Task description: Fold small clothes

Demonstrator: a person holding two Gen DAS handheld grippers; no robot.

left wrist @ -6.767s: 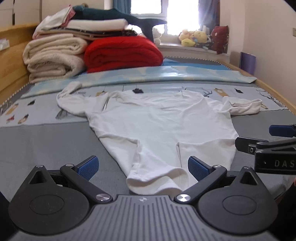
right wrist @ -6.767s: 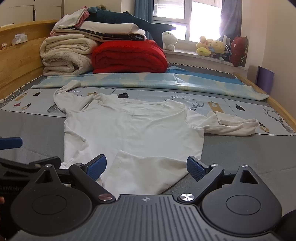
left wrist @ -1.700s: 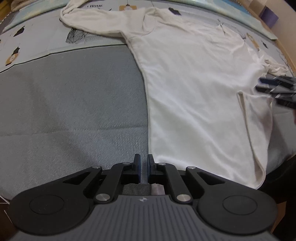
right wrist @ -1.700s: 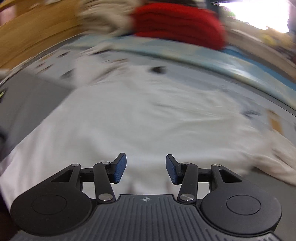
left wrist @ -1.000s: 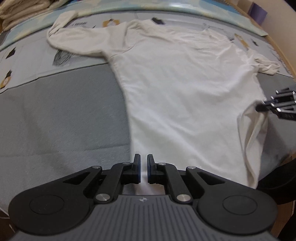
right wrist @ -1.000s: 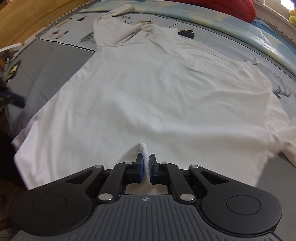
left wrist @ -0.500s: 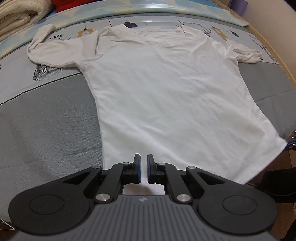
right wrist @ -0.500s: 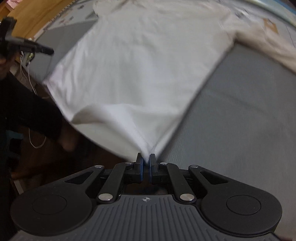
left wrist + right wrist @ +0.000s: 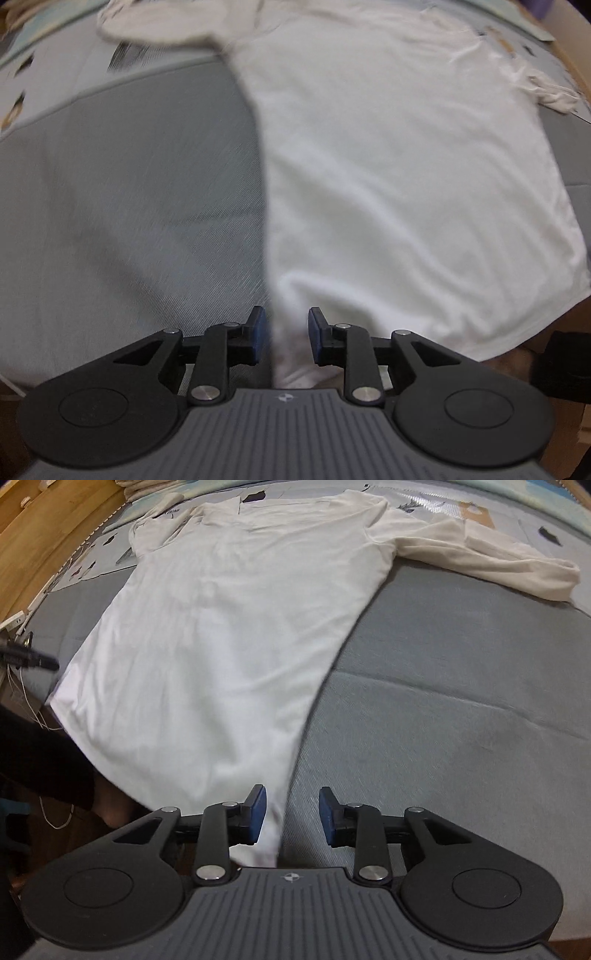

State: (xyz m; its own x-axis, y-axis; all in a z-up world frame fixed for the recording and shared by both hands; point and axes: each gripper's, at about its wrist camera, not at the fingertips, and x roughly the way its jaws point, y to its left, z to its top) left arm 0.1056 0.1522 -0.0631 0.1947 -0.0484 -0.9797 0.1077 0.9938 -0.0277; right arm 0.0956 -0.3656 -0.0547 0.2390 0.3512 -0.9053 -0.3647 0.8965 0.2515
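My left gripper (image 9: pixel 283 334) and my right gripper (image 9: pixel 291 814) are both opening their jaws right now, each over one bottom corner of the white long-sleeved cotton shirt (image 9: pixel 236 627). The hem cloth lies between the blue pads (image 9: pixel 258 326) on either side, but nothing is pinched any more — I am letting go.

To do this release well I should let the jaws part fully before lifting, then rise straight up so no pad drags the hem and rumples the flat body. The near hem hangs a little over the front edge of the grey-covered bed (image 9: pixel 461 701), so I judge a sideways tug could slide the shirt off.

Farther out, the body lies smooth and flat, front up as far as I can tell, collar toward the far end. One sleeve (image 9: pixel 480 565) trails off to the right, creased at its cuff; the other (image 9: pixel 159 26) bunches at the far left.

A second ago both grippers were clamped on the hem and the right corner was still folded under — since then it has been drawn out square and the cloth has settled.
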